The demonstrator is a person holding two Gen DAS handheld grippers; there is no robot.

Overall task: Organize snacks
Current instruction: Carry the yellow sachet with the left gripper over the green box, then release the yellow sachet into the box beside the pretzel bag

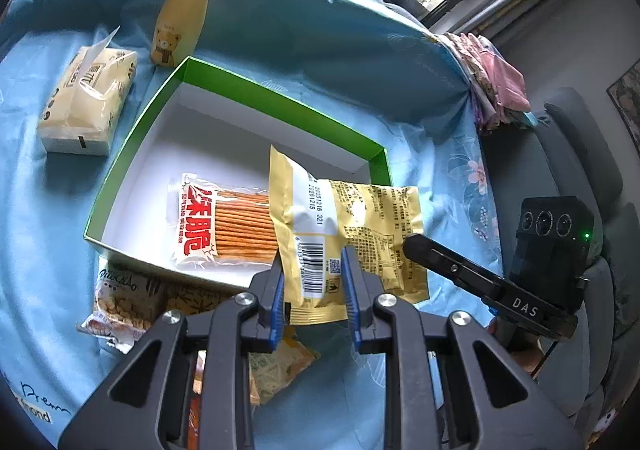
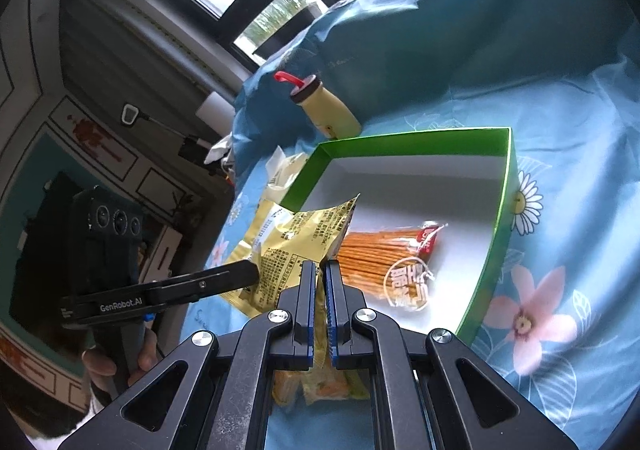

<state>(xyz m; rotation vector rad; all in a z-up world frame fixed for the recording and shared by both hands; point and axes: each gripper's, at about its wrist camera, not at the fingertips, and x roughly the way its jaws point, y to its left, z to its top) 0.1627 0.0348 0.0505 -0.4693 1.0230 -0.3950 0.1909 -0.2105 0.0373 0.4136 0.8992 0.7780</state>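
A green box [image 1: 280, 97] with a white inside lies on the blue cloth; it also shows in the right wrist view [image 2: 505, 185]. A clear pack of orange sticks [image 1: 228, 223] lies inside it, also in the right wrist view [image 2: 384, 262]. A yellow snack bag [image 1: 340, 234] hangs over the box's near edge. My right gripper [image 2: 320, 270] is shut on the yellow bag [image 2: 296, 246] and holds it up. My left gripper [image 1: 312, 270] is open, its blue pads on either side of the bag's lower end.
A tissue pack [image 1: 86, 101] and a yellow bear bottle [image 1: 182, 15] stand left of and behind the box. More snack packs [image 1: 120, 302] lie on the cloth in front of the box. Folded cloths [image 1: 492, 81] and a grey sofa [image 1: 580, 153] are at the right.
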